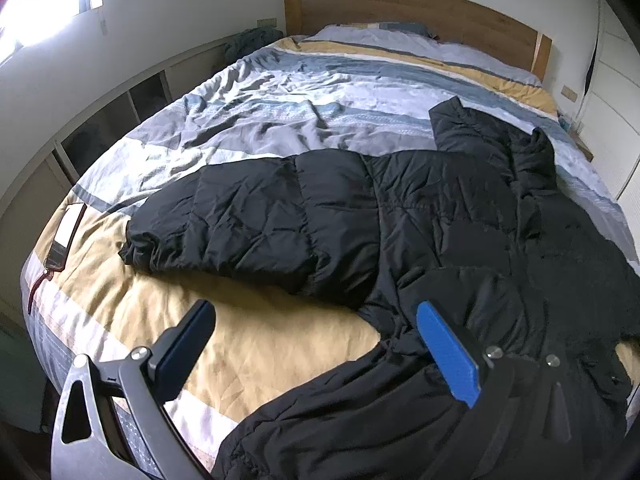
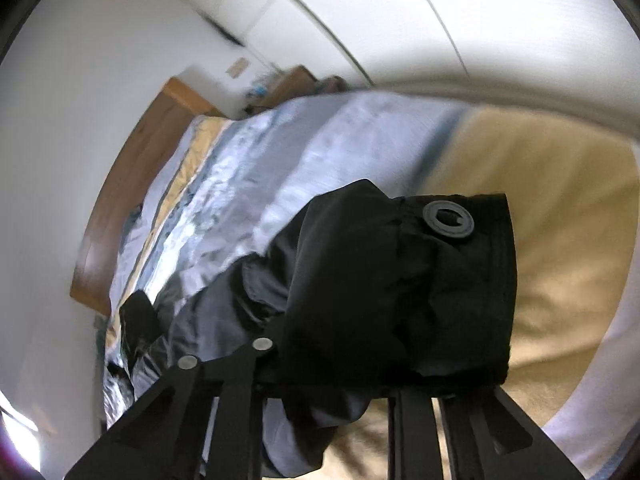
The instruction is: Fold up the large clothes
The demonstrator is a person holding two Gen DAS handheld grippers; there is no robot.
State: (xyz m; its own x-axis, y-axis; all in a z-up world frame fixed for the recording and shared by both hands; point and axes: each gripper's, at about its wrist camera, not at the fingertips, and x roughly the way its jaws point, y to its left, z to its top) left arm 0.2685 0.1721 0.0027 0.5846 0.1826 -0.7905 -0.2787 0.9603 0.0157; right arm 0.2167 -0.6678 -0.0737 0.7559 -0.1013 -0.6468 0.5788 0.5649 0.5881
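A large black puffer jacket [image 1: 400, 216] lies spread across the bed, one sleeve stretched left, another running toward the near edge. My left gripper [image 1: 316, 344] is open and empty, hovering above the near sleeve and the yellow band of the duvet; its blue pad [image 1: 448, 356] faces inward. In the right wrist view a bunched piece of the black jacket [image 2: 400, 288] with a round snap button [image 2: 449, 221] covers my right gripper [image 2: 384, 376], lifted above the bed. Its fingertips are hidden under the cloth, which hangs from them.
The bed carries a striped blue, grey and yellow duvet [image 1: 256, 112] with a wooden headboard [image 1: 400, 8] at the far end. A phone [image 1: 66, 232] lies near the left bed edge. Low shelving [image 1: 120, 116] runs along the left wall; white wardrobes [image 1: 616, 92] stand right.
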